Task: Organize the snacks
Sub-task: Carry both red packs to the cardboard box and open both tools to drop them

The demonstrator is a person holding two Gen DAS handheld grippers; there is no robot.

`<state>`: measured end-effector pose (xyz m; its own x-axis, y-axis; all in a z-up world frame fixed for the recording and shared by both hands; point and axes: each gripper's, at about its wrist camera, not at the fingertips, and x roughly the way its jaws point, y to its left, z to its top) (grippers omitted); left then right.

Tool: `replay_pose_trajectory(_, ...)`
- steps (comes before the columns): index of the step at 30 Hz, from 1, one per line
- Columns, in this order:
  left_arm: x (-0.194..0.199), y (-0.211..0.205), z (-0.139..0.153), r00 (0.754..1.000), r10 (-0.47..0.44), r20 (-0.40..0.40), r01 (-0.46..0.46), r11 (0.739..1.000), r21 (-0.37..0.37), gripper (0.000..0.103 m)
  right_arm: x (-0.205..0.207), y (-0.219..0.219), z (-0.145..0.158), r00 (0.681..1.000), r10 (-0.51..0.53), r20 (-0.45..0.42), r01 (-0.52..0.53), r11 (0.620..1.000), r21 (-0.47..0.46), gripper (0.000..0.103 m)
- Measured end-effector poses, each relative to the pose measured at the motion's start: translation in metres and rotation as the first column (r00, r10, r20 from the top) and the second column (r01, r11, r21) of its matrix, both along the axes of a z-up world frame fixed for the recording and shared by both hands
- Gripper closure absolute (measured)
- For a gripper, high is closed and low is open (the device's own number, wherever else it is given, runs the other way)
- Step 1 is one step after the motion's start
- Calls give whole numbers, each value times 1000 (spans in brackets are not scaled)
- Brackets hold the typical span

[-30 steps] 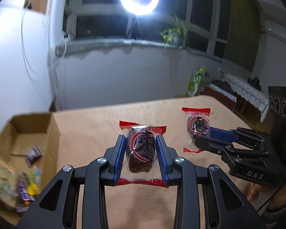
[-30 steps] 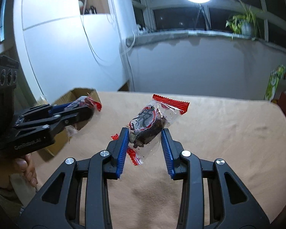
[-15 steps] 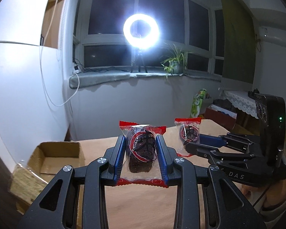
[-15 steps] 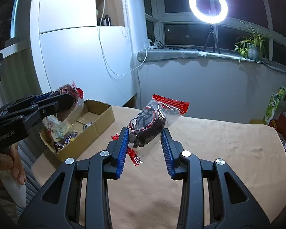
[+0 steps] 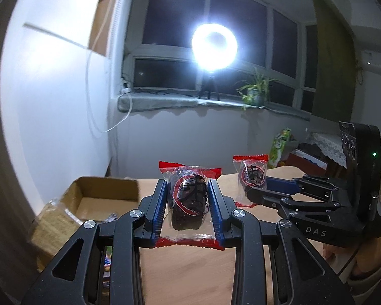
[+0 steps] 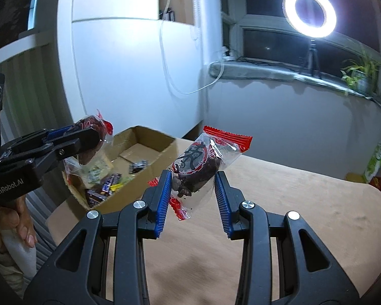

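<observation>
My left gripper (image 5: pixel 188 198) is shut on a clear, red-edged snack packet (image 5: pixel 189 198) with a dark snack inside, held in the air. My right gripper (image 6: pixel 193 178) is shut on a second packet of the same kind (image 6: pixel 198 165), tilted. Each gripper shows in the other view: the right one (image 5: pixel 256 188) with its packet (image 5: pixel 251 175), the left one (image 6: pixel 89 137) with its packet (image 6: pixel 94 137) above the open cardboard box (image 6: pixel 155 167). The box (image 5: pixel 101 193) holds several wrapped snacks (image 6: pixel 106 185).
The tan table (image 6: pixel 304 203) stretches to the right of the box. A white cabinet wall (image 6: pixel 127 76) stands behind the box. A ring light (image 5: pixel 214 47) and a potted plant (image 5: pixel 254 94) stand on the window sill. A green bag (image 6: pixel 378 157) stands at the far right.
Both grippers have risen and swung left with their packets. The left gripper now hangs over the box's near end, and the box has come closer in both views.
</observation>
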<state>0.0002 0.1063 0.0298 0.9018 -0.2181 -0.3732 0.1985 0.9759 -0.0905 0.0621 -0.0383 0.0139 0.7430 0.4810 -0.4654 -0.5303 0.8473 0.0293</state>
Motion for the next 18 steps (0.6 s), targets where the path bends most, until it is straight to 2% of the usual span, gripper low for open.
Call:
replay_pose_trajectory(8,-2,59,-32,988,134,-80,-137,990,-39,72,27,78,-19,989,144,-46,-145,989,-30,67)
replay_pose_trajectory(12,10,87,-64,968,185,-171,-197,979,-56,72,55,126,-28,974,216,-68,-220,975,-42,66)
replay_pose_trajectory(14,21,96,-83,953,182,-240,-205,976,-74,72,76,154,-37,955,276,-113,-285,956,-71,61)
replay_pose_trajectory(16,26,97,-91,944,180,-276,-208,975,-75,65,82,167,-45,950,283,-134,-297,949,-104,43)
replay_pose_trajectory(17,23,98,-90,946,179,-269,-207,975,-79,59,78,166,-46,953,279,-117,-291,951,-103,40)
replay_pose_trajectory(18,20,98,-88,948,187,-257,-214,974,-79,38,73,161,-46,957,273,-93,-282,954,-98,33)
